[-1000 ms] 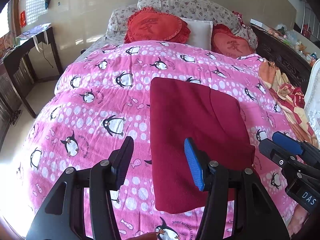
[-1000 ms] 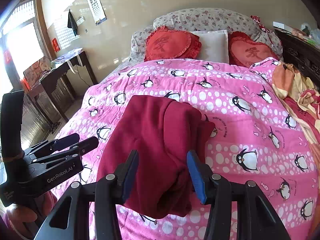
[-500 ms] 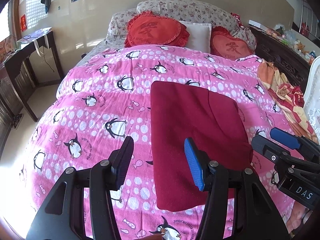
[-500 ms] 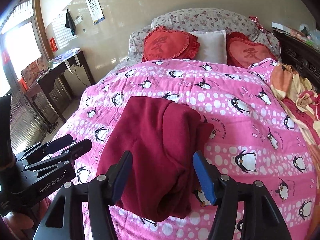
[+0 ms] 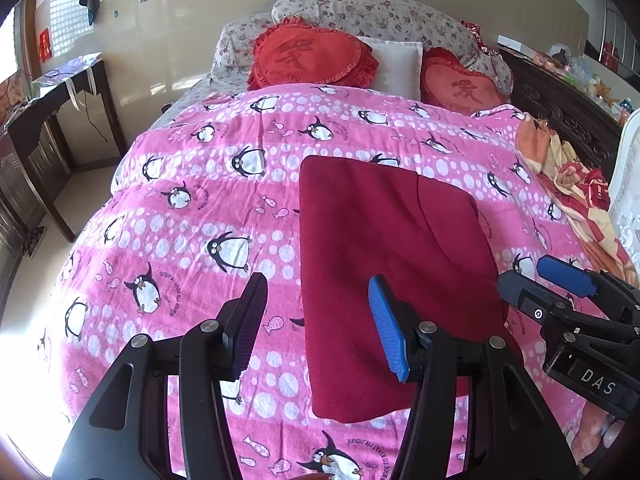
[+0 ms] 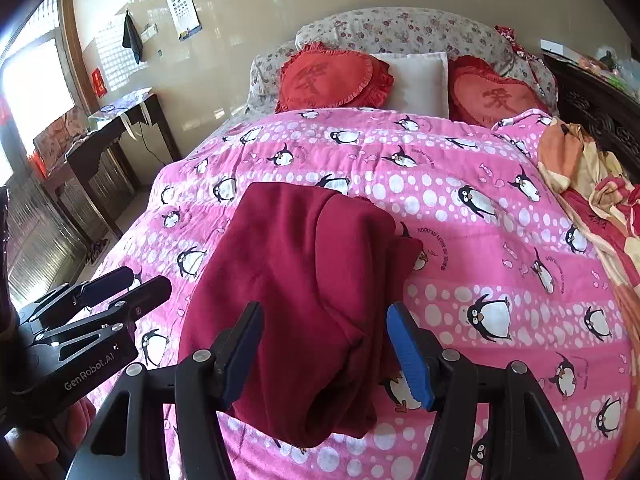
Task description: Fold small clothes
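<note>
Dark red garment (image 5: pixel 392 264) folded into a rectangle on the penguin-print quilt (image 5: pixel 208 200).

We judge the fold largely done; its near right edge bulges and may want flattening. The right gripper (image 6: pixel 324 344) is released above the near hem, touching nothing; the left gripper (image 5: pixel 316 320) hovers empty at the left edge.

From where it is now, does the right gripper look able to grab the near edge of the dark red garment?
Probably yes. The right gripper stands open right over the near edge of the dark red garment on the pink quilt, with nothing in between. The left gripper sits off to the side, clear.
</note>
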`<action>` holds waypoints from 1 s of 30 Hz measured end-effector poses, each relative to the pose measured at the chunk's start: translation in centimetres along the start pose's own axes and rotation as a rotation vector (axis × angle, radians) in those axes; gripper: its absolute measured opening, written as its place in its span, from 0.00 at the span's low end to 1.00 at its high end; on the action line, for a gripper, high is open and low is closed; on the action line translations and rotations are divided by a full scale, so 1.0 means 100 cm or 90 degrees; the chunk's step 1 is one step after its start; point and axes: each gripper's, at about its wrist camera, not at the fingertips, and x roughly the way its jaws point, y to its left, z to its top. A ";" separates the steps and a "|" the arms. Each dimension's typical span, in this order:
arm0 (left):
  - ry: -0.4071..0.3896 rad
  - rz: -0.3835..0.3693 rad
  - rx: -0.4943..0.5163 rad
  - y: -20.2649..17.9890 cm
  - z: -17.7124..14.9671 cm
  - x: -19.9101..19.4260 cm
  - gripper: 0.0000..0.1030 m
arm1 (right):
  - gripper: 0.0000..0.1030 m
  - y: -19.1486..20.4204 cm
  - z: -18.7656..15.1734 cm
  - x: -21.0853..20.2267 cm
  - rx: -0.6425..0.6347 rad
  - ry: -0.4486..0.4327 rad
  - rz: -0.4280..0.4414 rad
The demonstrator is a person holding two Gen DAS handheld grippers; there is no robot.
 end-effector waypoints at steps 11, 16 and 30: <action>0.004 0.001 0.002 -0.002 -0.002 0.002 0.51 | 0.60 -0.001 -0.002 0.006 0.003 0.014 0.003; 0.006 0.001 0.004 -0.002 -0.003 0.005 0.51 | 0.60 -0.002 -0.003 0.009 0.010 0.019 0.012; 0.016 -0.001 -0.002 0.001 -0.005 0.010 0.51 | 0.60 0.000 -0.005 0.015 0.010 0.030 0.014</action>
